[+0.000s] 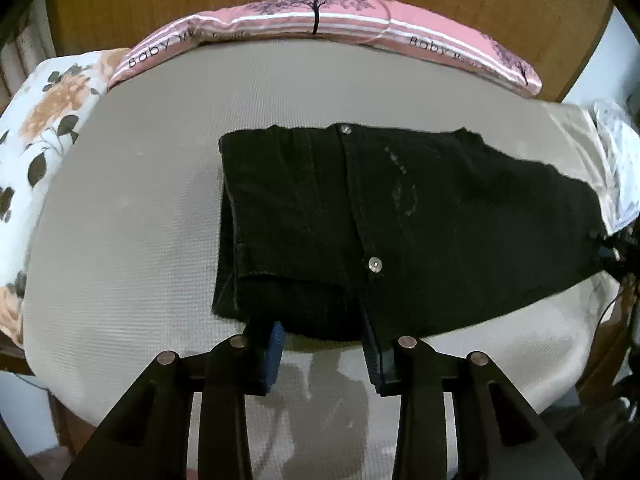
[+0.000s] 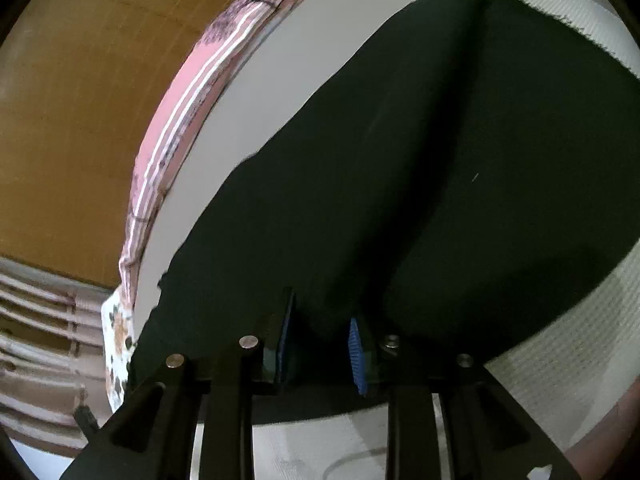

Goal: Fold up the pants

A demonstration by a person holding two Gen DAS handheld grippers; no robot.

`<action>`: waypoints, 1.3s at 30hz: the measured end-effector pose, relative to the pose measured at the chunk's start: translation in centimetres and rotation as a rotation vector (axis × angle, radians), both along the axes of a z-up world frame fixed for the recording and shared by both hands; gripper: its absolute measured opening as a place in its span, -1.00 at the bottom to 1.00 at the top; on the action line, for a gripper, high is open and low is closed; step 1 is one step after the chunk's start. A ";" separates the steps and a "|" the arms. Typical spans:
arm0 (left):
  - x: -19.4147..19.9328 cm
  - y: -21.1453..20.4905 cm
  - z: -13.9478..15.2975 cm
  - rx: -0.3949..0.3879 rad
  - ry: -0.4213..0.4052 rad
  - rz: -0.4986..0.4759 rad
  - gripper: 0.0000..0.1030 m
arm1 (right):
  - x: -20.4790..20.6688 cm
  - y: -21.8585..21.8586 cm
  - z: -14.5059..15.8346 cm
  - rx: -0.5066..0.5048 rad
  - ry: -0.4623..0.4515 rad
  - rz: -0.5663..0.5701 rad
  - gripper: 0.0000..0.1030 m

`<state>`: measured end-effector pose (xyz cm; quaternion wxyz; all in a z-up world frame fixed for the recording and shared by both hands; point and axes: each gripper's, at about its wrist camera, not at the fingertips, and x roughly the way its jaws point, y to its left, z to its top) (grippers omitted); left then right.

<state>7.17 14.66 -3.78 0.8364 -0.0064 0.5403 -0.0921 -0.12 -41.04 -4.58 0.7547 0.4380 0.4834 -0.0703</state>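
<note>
The black denim pants [image 1: 400, 216] run off toward the right in the left wrist view, so the far leg end gets lost in a dark tangle by the frame edge. Right wrist view is pretty smeared, and the pants [image 2: 400, 200] are just one dark mass, no seams or buttons readable. The pink striped pillow [image 1: 320, 24] has lettering, only "Baby" is legible, the rest is too small.

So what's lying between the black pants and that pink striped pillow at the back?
Nothing: in the left wrist view only bare grey bed sheet separates the pants from the pillow.
</note>
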 end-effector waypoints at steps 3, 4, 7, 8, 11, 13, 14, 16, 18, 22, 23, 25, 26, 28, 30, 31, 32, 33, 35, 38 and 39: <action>0.0 0.4 0.1 -0.020 0.008 0.043 -0.29 | 0.5 -1.4 0.3 -0.030 -0.014 -0.017 -0.47; -0.2 0.3 0.4 -0.018 -0.004 0.052 -0.29 | 0.5 -2.3 0.5 -0.060 -0.018 -0.041 -0.45; -0.7 -0.6 1.8 0.001 -0.060 0.043 -0.29 | 0.9 -4.5 0.5 -0.096 -0.028 -0.083 -0.36; -0.8 -1.0 2.1 0.015 -0.073 0.040 -0.29 | 1.1 -5.5 0.5 -0.117 -0.024 -0.101 -0.36; -0.7 -1.5 2.5 0.036 -0.078 0.040 -0.29 | 2.0 -8.2 0.0 -0.115 -0.029 -0.137 -0.36; -0.5 -1.4 2.1 0.051 -0.058 0.047 -0.29 | 2.6 -9.5 -0.3 -0.112 -0.023 -0.150 -0.36; -0.3 -1.2 1.7 0.050 -0.043 0.055 -0.28 | 3.0 -9.8 -0.5 -0.109 -0.024 -0.149 -0.37; 0.0 -0.6 0.9 0.035 -0.015 0.076 -0.28 | 3.6 -10.0 -0.5 -0.117 -0.013 -0.132 -0.54; 0.2 0.0 0.0 0.021 0.008 0.097 -0.26 | 4.1 -9.6 0.0 -0.135 -0.018 -0.110 -0.69; 0.3 0.6 -1.4 0.009 0.047 0.114 -0.15 | 4.4 -9.3 1.4 -0.192 -0.023 -0.095 -0.80; 0.2 0.8 -1.5 0.004 0.046 0.114 -0.06 | 4.4 -9.2 1.8 -0.200 -0.020 -0.101 -0.81; -0.1 1.2 -1.5 0.012 0.031 0.110 0.15 | 4.3 -9.1 2.1 -0.214 -0.020 -0.102 -0.82; -0.3 1.4 -1.3 0.028 0.014 0.108 0.32 | 4.4 -9.0 2.1 -0.230 -0.014 -0.099 -0.82; -0.6 1.8 -1.1 0.075 -0.017 0.110 0.38 | 4.3 -9.1 1.9 -0.239 -0.003 -0.097 -0.83; -0.9 2.4 -0.8 0.092 -0.036 0.110 0.38 | 4.3 -9.2 1.8 -0.237 0.006 -0.099 -0.83; -1.0 2.7 -0.5 0.093 -0.052 0.125 0.38 | 4.4 -9.2 1.8 -0.234 0.006 -0.102 -0.83; -1.2 2.9 0.2 0.084 -0.083 0.140 0.38 | 4.5 -9.2 2.0 -0.228 0.006 -0.104 -0.83; -1.4 2.8 0.9 0.063 -0.122 0.138 0.38 | 4.6 -9.0 2.2 -0.227 0.005 -0.103 -0.83; -1.4 1.7 2.2 0.046 -0.177 0.113 0.38 | 5.2 -8.7 3.0 -0.231 -0.006 -0.089 -0.83; -0.8 -1.5 3.6 0.008 -0.226 0.022 0.38 | 6.9 -7.7 4.4 -0.242 -0.022 -0.046 -0.84; -0.5 -2.7 3.8 -0.009 -0.229 -0.012 0.38 | 7.5 -7.3 4.8 -0.247 -0.026 -0.028 -0.84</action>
